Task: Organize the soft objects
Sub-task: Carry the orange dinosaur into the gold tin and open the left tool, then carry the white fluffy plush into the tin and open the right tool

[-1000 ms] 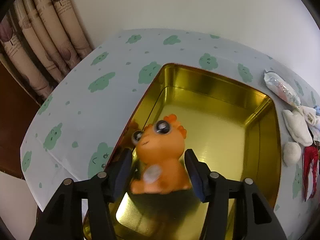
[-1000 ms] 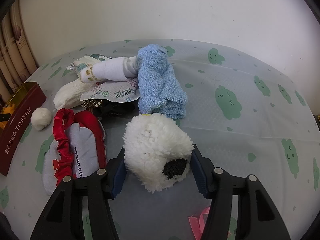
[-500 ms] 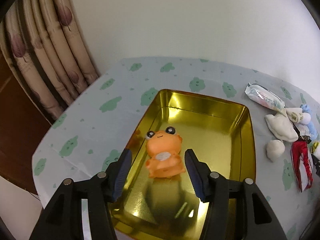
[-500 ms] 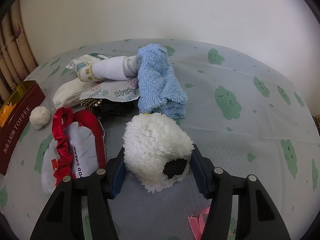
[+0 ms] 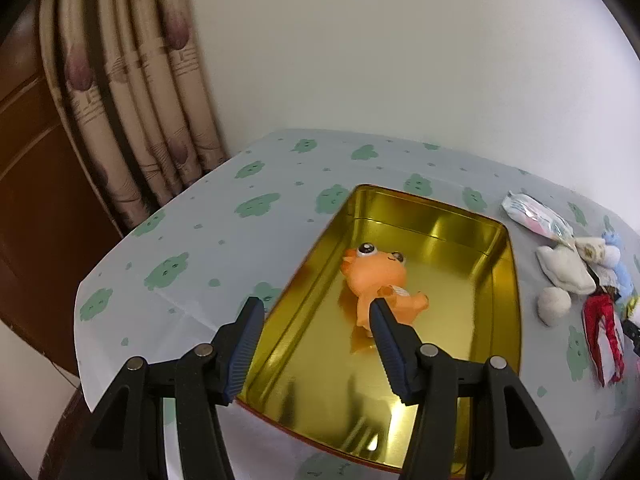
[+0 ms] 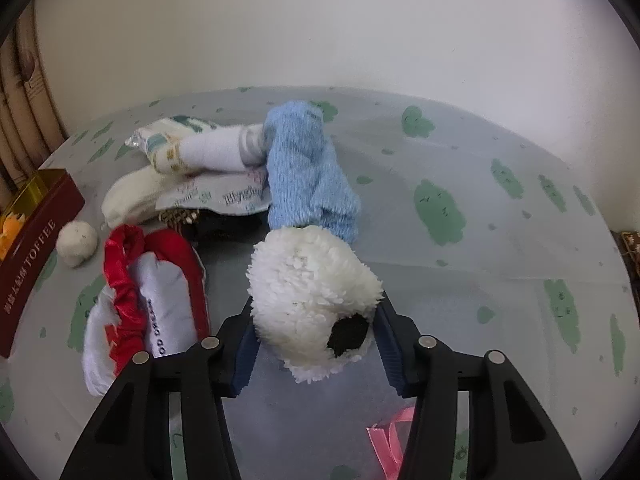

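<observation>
1. The left gripper hangs above the near end of the gold tin, its jaws wide apart with nothing between them.
2. The right gripper has just been closing its jaws; the pads now press both flanks of the white fluffy toy.
3. The fluffy toy sits on the tablecloth, its long axis running along the fingers, the black patch turned toward the camera and the far end touching the blue sock.
4. The orange toy lies on its back on the tin floor, head toward the far left corner, feet toward the near right.
5. Left of the fluffy toy lie a red and white pouch, a small white ball and a rolled white sock.
</observation>
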